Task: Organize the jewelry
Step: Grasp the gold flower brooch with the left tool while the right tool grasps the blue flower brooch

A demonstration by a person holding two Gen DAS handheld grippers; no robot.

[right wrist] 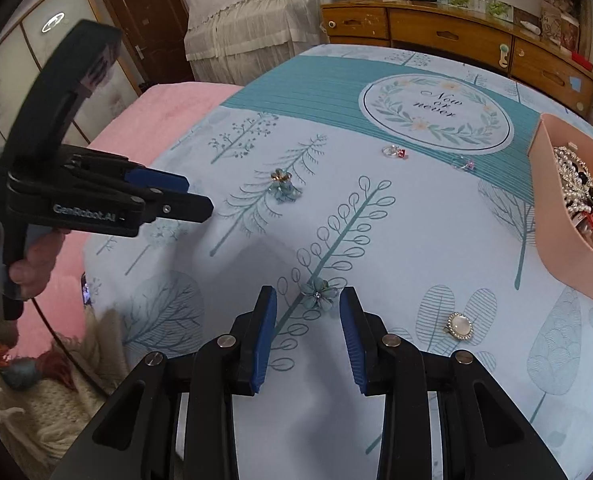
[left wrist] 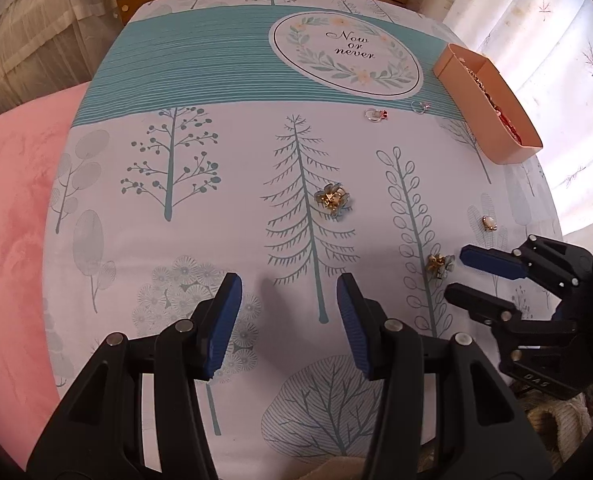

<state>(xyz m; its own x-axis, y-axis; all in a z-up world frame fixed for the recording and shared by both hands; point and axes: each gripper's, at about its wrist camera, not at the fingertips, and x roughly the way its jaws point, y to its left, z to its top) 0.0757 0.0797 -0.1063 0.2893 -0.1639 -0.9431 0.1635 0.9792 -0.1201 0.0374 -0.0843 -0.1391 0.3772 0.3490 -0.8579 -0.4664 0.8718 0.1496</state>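
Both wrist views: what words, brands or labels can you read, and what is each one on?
"Now or never": in the wreath circle printed on the tablecloth.
"GenRobot.AI": on the side of the left gripper, seen from the right wrist view.
White lettering on the right gripper body in the left wrist view: only partly visible, not readable.
Small items on the wooden dresser: too small to read.

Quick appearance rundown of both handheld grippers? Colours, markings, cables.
Both match: matte black plastic linkages with silver pivot pins and ribbed blue pads lining the jaws. The left gripper carries white "GenRobot.AI" lettering on its side, a pistol-style handle and a black cable trailing below. The right gripper shows partly legible white lettering.
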